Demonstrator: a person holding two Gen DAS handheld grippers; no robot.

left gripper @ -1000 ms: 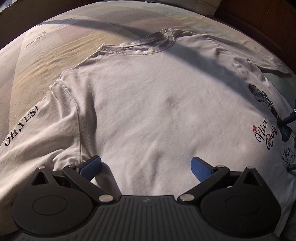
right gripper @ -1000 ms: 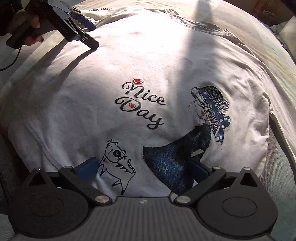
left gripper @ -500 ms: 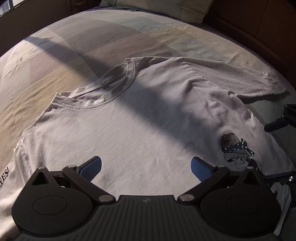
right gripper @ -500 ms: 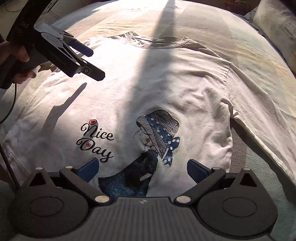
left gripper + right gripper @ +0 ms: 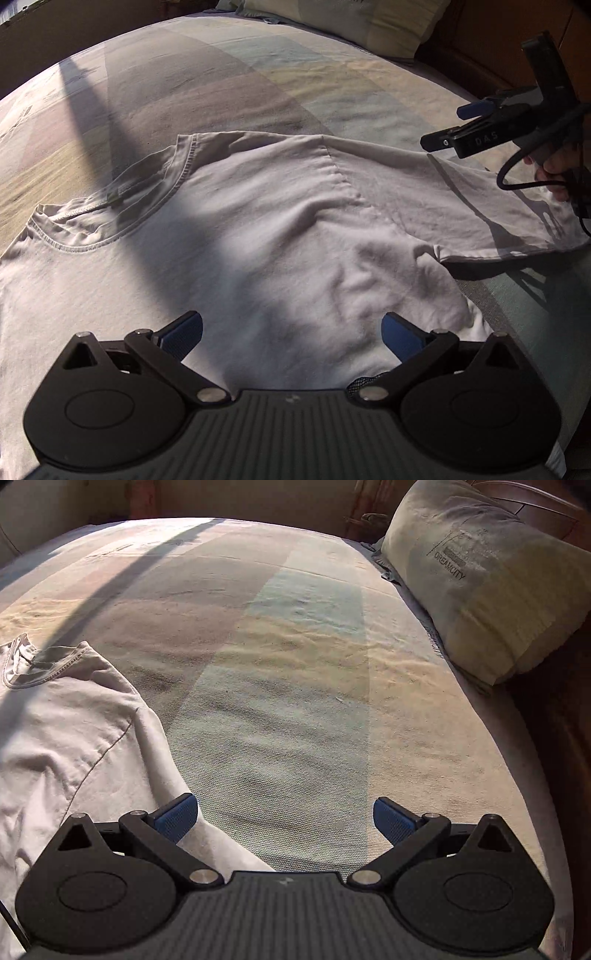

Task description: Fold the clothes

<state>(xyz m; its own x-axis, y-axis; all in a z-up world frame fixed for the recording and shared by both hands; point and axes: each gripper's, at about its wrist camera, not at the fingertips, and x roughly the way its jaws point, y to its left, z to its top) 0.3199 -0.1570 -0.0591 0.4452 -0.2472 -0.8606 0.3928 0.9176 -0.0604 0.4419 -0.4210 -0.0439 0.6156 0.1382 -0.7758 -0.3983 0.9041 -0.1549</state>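
Left wrist view looks over a white T-shirt (image 5: 280,236) spread flat on a bed (image 5: 240,74), its stitched collar (image 5: 122,221) toward the far left of the garment and one short sleeve (image 5: 480,206) stretched out to the far right. The left tongs (image 5: 291,330) hang just above the shirt's chest with their blue pads (image 5: 183,332) spread wide and nothing between them. A long dark shadow band crosses the shirt from beyond the collar down toward these tongs. Beyond the sleeve's far end, the right tongs (image 5: 448,123) appear side-on, held by a hand (image 5: 554,166) with a black cable looping below it; they float above the sleeve and cast a shadow on it, touching no cloth. Right wrist view shows those same right tongs (image 5: 282,814) with blue pads (image 5: 393,818) wide apart and empty, mostly over the bare striped bed cover (image 5: 295,701). The T-shirt (image 5: 66,738) lies to their left, its sleeve edge passing under the left pad. A pale pillow (image 5: 491,583) printed with small lettering rests at the far right corner of the bed, well away from the shirt.
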